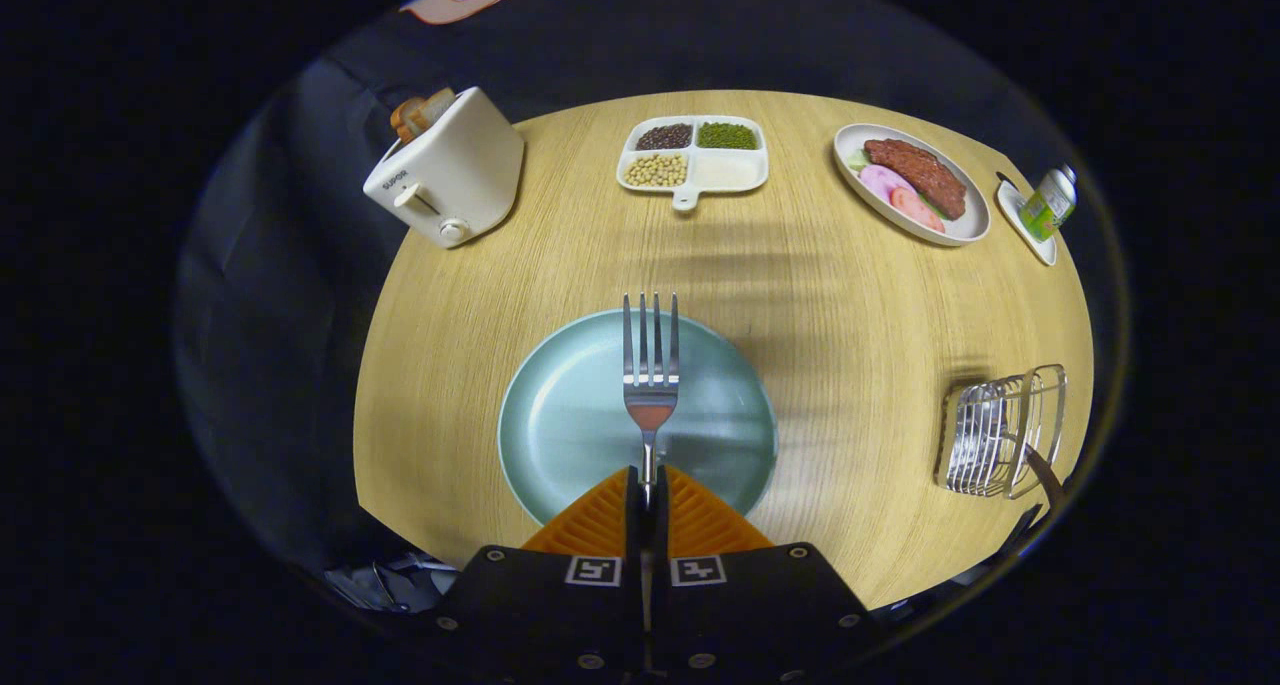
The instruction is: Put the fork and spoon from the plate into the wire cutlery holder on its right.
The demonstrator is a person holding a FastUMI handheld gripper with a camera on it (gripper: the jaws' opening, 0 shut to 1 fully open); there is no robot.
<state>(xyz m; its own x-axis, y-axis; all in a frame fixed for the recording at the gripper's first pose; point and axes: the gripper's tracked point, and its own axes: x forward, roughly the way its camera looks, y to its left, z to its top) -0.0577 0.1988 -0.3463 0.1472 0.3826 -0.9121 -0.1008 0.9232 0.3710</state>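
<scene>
A staged dining booth: a round wooden table [800, 295] with toaster [450, 170] and food plates before black cloth.

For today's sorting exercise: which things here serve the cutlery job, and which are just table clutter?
Job: fork, clamped in the tool; blue plate; wire cutlery holder.
Clutter: toaster, divided dish of beans, plate of meat, small bottle.
</scene>
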